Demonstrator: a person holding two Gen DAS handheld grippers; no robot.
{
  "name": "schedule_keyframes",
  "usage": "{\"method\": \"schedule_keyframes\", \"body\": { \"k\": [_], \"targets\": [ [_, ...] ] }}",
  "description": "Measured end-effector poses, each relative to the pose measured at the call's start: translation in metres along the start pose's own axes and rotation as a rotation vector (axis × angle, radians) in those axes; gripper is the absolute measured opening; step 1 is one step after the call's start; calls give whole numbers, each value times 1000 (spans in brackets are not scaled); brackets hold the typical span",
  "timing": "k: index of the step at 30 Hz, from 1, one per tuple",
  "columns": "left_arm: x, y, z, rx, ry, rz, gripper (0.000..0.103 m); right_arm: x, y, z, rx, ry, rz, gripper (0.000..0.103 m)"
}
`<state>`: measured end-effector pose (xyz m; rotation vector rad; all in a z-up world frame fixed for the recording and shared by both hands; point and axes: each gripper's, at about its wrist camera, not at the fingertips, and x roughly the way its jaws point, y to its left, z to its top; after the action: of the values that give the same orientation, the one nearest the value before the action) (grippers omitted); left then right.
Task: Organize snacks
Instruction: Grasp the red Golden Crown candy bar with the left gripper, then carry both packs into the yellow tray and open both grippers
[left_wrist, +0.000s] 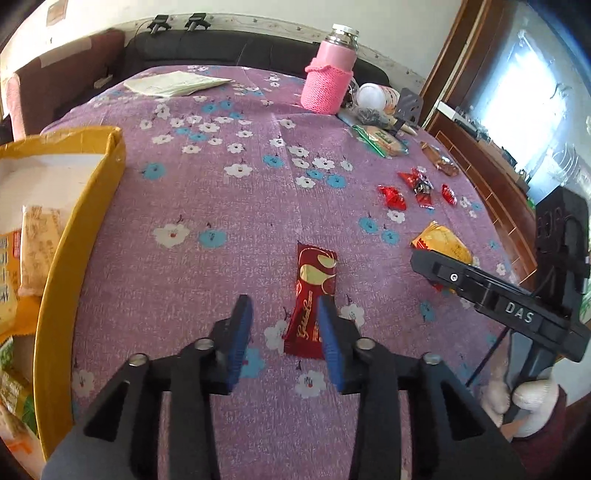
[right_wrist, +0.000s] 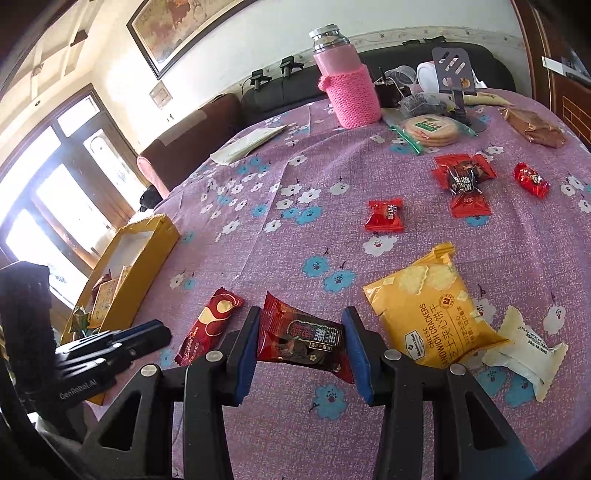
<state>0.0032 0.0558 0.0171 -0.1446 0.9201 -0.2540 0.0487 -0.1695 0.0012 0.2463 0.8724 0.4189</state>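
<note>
Our right gripper is clamped on a dark red snack packet, its blue pads pressing the wrapper from both sides and holding it clear of the table. Our left gripper stands partly open with nothing held: a maroon wafer bar lies flat on the flowered cloth, its near end just inside the right pad, the left pad well off it.

Beyond the right gripper lie a yellow cracker bag and a white wrapped cake; farther out sit red candies, a round biscuit pack and a pink-sleeved flask. The yellow box, already holding several packets, sits at the table's left edge beside our left gripper.

We judge the risks as these. The wafer bar is off centre between the left pads, so closing now may catch only its edge and flick or spin it. The bar lies flat, so the pads could snag the cloth instead. On the right, the grip looks to be on soft wrapper, which may crush or slip on the way to the box. Both grippers are close together, and carrying across could knock one against the other.
</note>
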Motion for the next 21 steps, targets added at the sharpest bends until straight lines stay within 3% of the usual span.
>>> {"method": "schedule_keyframes", "body": {
  "k": [3,7,8,9,10,15,21],
  "targets": [
    [11,-14,6,50,-5,40,62,2,-3,0,10,9,10,45],
    [32,-35,11,144,14,93,63,1,-4,0,11,10,18,45],
    [36,-39,10,175,26,115,59,1,-3,0,8,9,18,45],
    [39,-42,9,199,26,137,46,1,-3,-1,6,8,19,45],
    [38,-46,8,217,14,138,23,1,-3,-1,2,7,19,45],
    [25,-39,6,180,1,100,21,0,-1,-1,-9,4,18,45],
    [-35,0,5,25,-97,13,21,-3,4,-3,-18,-21,16,45]
  ]
}}
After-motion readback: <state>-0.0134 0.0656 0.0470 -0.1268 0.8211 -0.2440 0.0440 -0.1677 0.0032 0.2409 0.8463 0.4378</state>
